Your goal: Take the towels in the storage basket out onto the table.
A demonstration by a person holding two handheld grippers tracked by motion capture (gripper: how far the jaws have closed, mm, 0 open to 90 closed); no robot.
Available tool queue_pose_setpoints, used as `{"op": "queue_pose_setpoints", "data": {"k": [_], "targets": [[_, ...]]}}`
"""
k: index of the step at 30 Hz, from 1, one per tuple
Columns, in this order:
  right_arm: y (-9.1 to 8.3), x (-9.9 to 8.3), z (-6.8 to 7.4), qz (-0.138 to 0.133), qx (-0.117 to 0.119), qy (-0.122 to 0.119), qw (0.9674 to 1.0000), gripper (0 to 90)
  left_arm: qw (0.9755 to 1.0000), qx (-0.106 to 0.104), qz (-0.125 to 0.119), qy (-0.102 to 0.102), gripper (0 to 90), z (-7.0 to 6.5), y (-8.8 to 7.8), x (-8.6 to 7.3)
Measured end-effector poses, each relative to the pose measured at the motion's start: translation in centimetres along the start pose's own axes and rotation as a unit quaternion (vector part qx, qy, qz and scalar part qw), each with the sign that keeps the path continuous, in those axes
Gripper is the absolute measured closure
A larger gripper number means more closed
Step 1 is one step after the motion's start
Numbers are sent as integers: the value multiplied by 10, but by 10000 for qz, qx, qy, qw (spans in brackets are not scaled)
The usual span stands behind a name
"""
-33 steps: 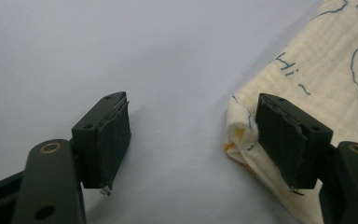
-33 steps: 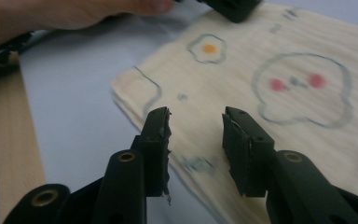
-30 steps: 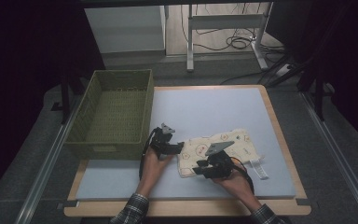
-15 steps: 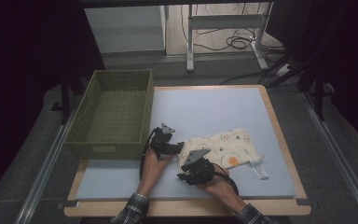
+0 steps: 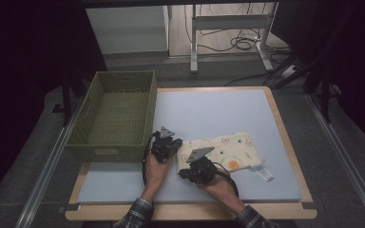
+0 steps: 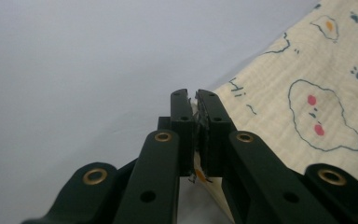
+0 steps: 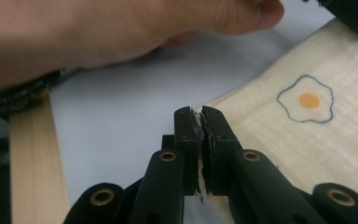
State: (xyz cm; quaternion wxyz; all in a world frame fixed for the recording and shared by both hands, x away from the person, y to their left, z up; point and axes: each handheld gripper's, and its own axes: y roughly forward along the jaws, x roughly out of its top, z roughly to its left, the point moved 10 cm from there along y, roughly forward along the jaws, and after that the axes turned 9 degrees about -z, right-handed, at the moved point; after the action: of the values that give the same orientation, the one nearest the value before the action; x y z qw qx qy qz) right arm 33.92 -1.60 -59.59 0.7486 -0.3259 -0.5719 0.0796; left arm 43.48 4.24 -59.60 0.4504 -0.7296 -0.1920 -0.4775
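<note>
A cream cloth (image 5: 228, 148) printed with fried eggs and little animals lies flat on the blue-grey mat (image 5: 209, 111). My left gripper (image 5: 175, 146) is at the cloth's far left corner. In the left gripper view the left gripper (image 6: 198, 109) has just closed, and its jaws pinch the cloth (image 6: 307, 93) by its edge. My right gripper (image 5: 188, 170) is at the near left corner. It has also just closed, and in the right gripper view the right gripper (image 7: 199, 119) nips the edge of the cloth (image 7: 317, 135).
An olive woven basket (image 5: 81, 130) stands at the left, touching the mat's edge. A white tag (image 5: 262, 172) sticks out at the cloth's near right corner. The table's wooden rim (image 5: 287, 142) runs round the mat. The left hand (image 7: 98, 32) is close to my right gripper.
My right gripper slid left along the cloth's near edge to its near left corner. Both grippers' jaws came together on the cloth. The left hand stayed put.
</note>
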Motion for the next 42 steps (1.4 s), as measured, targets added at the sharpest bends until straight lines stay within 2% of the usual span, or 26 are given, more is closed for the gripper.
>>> {"op": "queue_pose_setpoints", "data": {"k": [3,5,9,11,17,22,30,39,42], "targets": [[-6,6,1,-167,-8,-14,9999,851,10000,-1,-33,9,859,-1,-1,3],[-16,8,-3,-327,-74,72,9994,849,10000,-26,-79,34,857,-4,0,9],[-36,9,-13,-525,-226,177,9982,849,9995,-40,-160,262,855,-15,4,23],[-44,8,-18,-580,-292,214,9977,848,9989,-33,-199,422,853,-20,9,30],[-70,4,-34,-678,-585,281,9956,847,9970,-176,-238,720,852,-41,27,47],[-89,-5,-50,-721,-855,339,9932,847,9955,-322,-275,851,853,-57,41,57],[-120,-24,-70,-810,-1167,519,9885,847,9901,-619,-294,1226,852,-92,66,74],[-156,-41,-94,-906,-1508,762,9814,846,9864,-864,-198,1382,851,-121,94,84],[-166,-45,-100,-921,-1597,791,9797,845,9844,-922,-165,1487,849,-130,101,89]]}}
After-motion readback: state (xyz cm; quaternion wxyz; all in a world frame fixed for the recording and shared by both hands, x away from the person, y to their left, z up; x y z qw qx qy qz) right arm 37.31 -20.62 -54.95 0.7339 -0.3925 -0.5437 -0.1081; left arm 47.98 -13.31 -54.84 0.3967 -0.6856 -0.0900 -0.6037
